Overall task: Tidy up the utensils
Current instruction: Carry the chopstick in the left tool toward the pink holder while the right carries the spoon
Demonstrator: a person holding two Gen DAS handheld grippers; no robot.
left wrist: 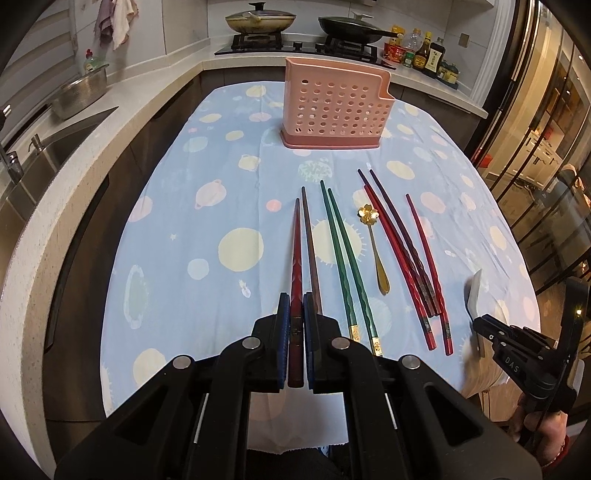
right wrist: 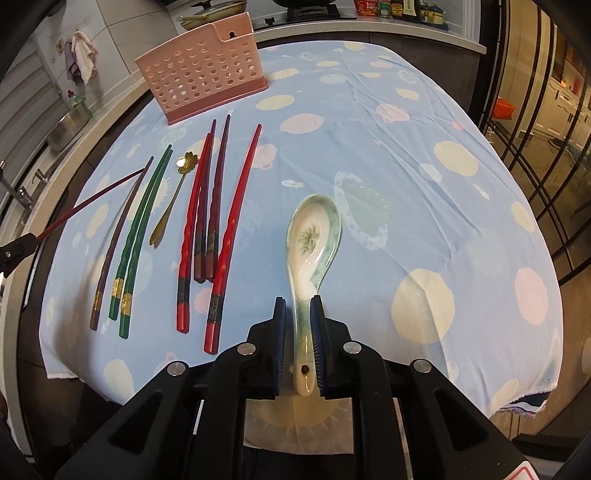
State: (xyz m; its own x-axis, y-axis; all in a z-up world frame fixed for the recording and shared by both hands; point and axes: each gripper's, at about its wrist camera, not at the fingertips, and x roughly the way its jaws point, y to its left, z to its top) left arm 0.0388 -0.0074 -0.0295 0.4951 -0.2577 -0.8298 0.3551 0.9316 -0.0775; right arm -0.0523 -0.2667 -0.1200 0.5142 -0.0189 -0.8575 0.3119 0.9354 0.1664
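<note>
You are working at a table under a pale blue tablecloth (left wrist: 229, 177) printed with cream, pink and green planets. To your left a speckled stone counter (left wrist: 48, 229) holds a steel sink (left wrist: 48, 155) and a metal colander (left wrist: 79, 94). Ahead of you a gas hob (left wrist: 303, 48) carries two lidded pans (left wrist: 260, 18), with sauce bottles (left wrist: 424, 55) beside it. Cloths (left wrist: 116, 22) hang on the tiled wall. On your right, dark-framed glass doors (left wrist: 532, 122) glow with warm light.

Table under a blue planet-print cloth (right wrist: 369, 155), pink perforated holder (left wrist: 334, 107) standing on it, nearer than the holder green chopsticks (left wrist: 345, 258), gold spoon (left wrist: 376, 247), red and purple chopsticks (left wrist: 402, 251).
</note>
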